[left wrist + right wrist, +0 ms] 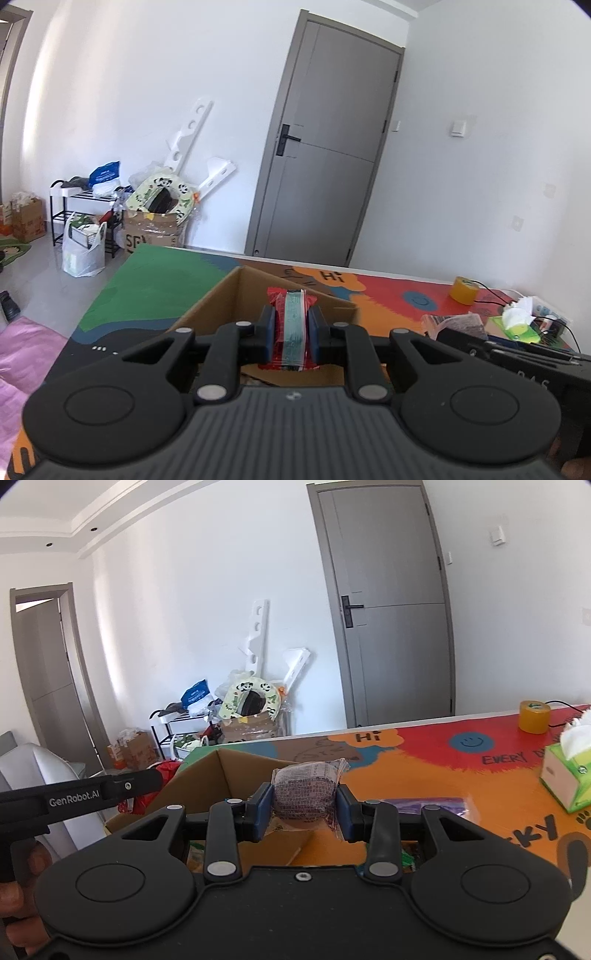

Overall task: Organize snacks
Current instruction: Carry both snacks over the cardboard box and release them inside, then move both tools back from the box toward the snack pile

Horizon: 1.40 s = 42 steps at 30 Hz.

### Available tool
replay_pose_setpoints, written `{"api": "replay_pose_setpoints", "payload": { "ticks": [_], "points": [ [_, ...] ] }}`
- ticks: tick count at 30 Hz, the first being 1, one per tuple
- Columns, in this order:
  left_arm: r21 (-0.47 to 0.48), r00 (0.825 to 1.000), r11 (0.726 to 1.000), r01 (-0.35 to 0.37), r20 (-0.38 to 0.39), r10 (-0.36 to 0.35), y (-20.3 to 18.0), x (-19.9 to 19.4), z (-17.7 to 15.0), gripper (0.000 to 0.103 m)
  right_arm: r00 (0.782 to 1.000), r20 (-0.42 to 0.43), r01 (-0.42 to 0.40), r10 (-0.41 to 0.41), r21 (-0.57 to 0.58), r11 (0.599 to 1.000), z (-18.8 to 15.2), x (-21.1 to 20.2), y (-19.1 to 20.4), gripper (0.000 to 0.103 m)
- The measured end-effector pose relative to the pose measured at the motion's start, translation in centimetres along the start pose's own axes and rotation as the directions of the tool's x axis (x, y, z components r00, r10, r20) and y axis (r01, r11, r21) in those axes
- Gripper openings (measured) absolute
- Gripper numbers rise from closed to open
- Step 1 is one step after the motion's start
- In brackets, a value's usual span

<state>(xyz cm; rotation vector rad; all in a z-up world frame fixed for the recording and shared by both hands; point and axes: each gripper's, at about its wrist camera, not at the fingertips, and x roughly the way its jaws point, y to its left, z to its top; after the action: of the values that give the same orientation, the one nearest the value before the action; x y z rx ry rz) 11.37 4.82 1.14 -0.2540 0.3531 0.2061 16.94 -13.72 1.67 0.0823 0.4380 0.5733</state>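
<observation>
Snack packets ride above the cardboard box (221, 295): left hand-held gripper (290, 325) clamps a red packet (291, 321), right hand-held gripper (304, 801) a brown one (306, 794); next, release inside.

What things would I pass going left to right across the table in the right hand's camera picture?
Cardboard box → brown snack packet pinched in the right gripper → purple packet → yellow tape roll → green tissue box.
</observation>
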Motion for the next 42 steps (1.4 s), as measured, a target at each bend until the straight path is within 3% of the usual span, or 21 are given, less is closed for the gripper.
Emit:
{"api": "replay_pose_setpoints", "payload": {
  "ticks": [11, 20, 25, 29, 36, 42],
  "points": [
    [-0.044, 0.998, 0.999, -0.002, -0.064, -0.001, 2.4, 1.5, 0.0, 0.022, 0.999, -0.022, -0.032, 0.032, -0.031, 0.999, 0.4, 2.2, 2.4, 0.037],
    [-0.057, 0.998, 0.998, -0.042, -0.055, 0.038, 4.2, 0.6, 0.2, 0.027, 0.997, -0.038, -0.07, 0.068, -0.043, 0.997, 0.5, 3.3, 4.1, 0.037],
    [-0.071, 0.997, 0.995, -0.062, -0.051, 0.059, 5.1, 0.1, 0.3, 0.035, 0.994, -0.051, -0.098, 0.096, -0.039, 0.994, 0.6, 4.2, 5.1, 0.038],
    [-0.08, 0.996, 0.994, -0.074, -0.058, 0.07, 5.2, 0.1, 0.2, 0.049, 0.994, -0.041, -0.104, 0.103, -0.03, 0.994, 0.5, 4.0, 5.3, 0.058],
    [-0.071, 0.997, 0.996, -0.051, -0.057, 0.047, 3.4, 0.0, -0.1, 0.077, 0.997, -0.048, -0.055, 0.056, 0.021, 0.998, 0.0, 2.5, 2.7, 0.06],
    [-0.037, 0.998, 0.999, -0.024, -0.064, 0.022, 1.1, 0.0, -0.7, 0.084, 0.998, -0.055, -0.01, 0.013, 0.058, 0.998, -0.9, 0.9, 0.1, 0.065]
  ]
}}
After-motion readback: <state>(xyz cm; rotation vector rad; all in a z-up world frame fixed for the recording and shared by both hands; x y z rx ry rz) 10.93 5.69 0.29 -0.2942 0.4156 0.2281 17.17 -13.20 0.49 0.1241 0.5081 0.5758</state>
